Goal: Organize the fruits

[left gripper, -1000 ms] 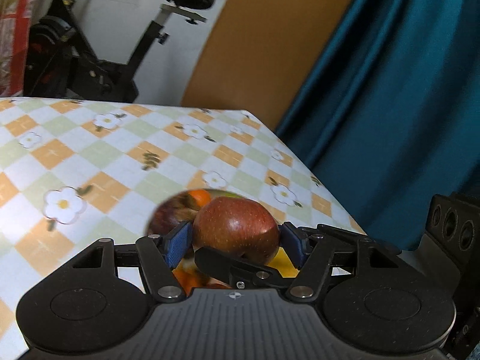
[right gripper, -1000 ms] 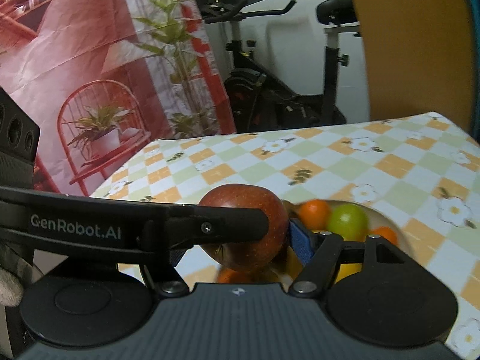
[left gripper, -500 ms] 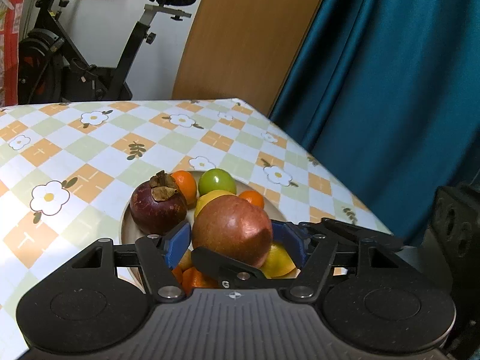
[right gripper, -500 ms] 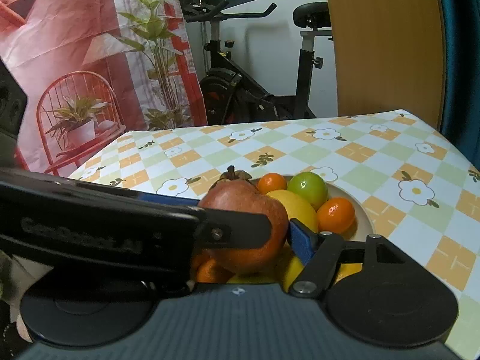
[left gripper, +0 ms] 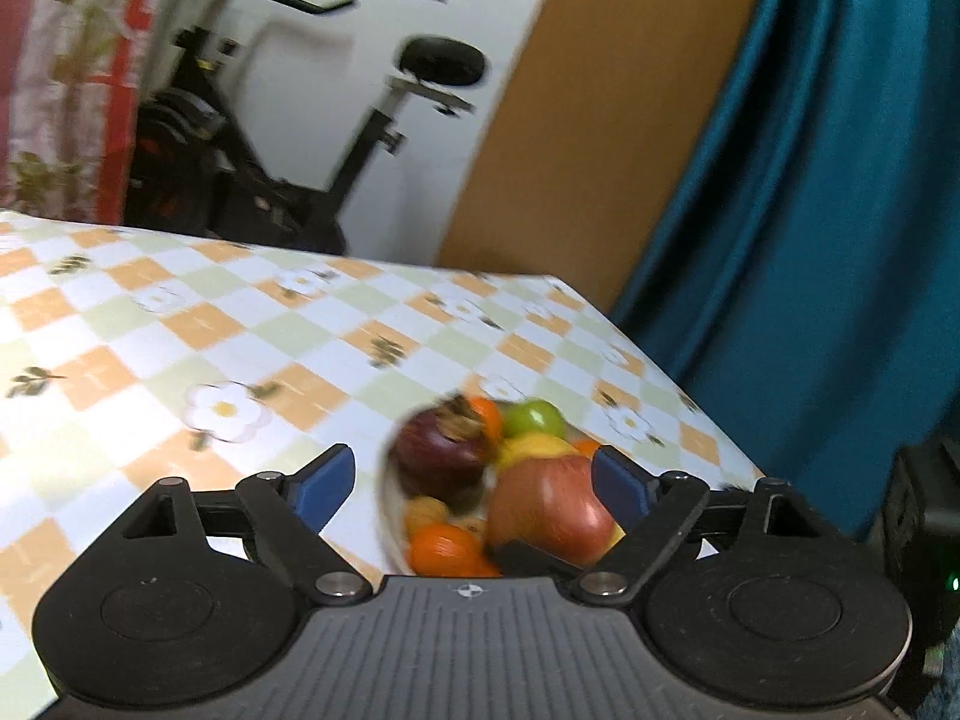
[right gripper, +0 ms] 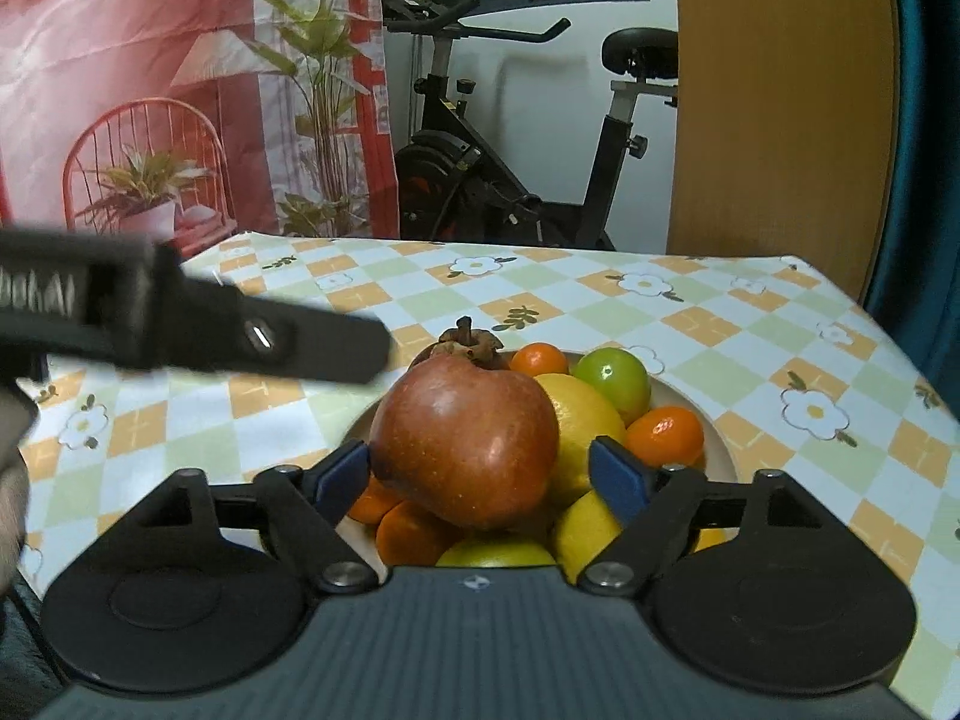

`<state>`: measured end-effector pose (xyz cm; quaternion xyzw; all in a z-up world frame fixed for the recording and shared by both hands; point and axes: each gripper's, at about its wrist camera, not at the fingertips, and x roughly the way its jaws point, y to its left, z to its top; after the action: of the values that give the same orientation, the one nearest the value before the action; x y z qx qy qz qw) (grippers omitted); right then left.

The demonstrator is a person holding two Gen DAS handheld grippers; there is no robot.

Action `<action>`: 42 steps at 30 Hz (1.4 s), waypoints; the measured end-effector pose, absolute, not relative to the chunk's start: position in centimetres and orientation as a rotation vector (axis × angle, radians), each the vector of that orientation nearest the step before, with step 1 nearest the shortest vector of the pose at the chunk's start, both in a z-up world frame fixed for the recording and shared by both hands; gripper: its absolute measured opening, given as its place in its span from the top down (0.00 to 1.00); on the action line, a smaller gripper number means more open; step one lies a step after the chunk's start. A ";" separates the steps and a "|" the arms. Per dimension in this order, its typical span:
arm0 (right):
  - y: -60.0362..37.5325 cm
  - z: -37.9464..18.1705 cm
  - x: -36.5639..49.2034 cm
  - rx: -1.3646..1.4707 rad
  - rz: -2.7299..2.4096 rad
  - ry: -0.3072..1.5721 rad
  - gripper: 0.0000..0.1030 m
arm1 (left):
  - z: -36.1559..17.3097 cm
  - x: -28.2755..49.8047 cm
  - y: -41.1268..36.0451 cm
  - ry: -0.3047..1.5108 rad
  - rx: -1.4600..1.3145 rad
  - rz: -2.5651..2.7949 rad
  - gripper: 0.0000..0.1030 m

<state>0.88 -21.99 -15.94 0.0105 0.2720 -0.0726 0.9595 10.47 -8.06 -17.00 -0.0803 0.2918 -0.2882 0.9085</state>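
So, apple (right gripper: 465,441) sits on top of fruit pile in bowl (right gripper: 717,450), near middle of checkered counter (right gripper: 750,324). Right tool (right gripper: 480,474) spread wide, pads either side of apple, not clenched. Left tool (left gripper: 474,483) also released, off to side. Apple roundish, no real long axis; top tilts away toward mangosteen (right gripper: 465,339), probably just leaning on pile.

A tabletop (right gripper: 540,300) covered with a checked cloth of orange, pale green and white squares, printed with daisies, is seen across the lower half of both views. Behind it, a black exercise bike (right gripper: 516,180) is set against a white wall (right gripper: 540,96). A red printed backdrop (right gripper: 150,90) with plants is hung at upper left, a wooden panel (right gripper: 780,102) stands at right, and a teal curtain (left gripper: 810,240) is draped at far right.
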 end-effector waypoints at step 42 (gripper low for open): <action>-18.4 -1.4 -4.6 0.105 -0.173 0.295 0.00 | -1.6 0.3 1.3 0.390 0.029 -0.056 0.03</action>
<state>-4.58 -18.42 -1.42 0.0521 0.1467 -0.0863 0.9840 0.31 1.31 -1.59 0.0146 0.1939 -0.0277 0.9805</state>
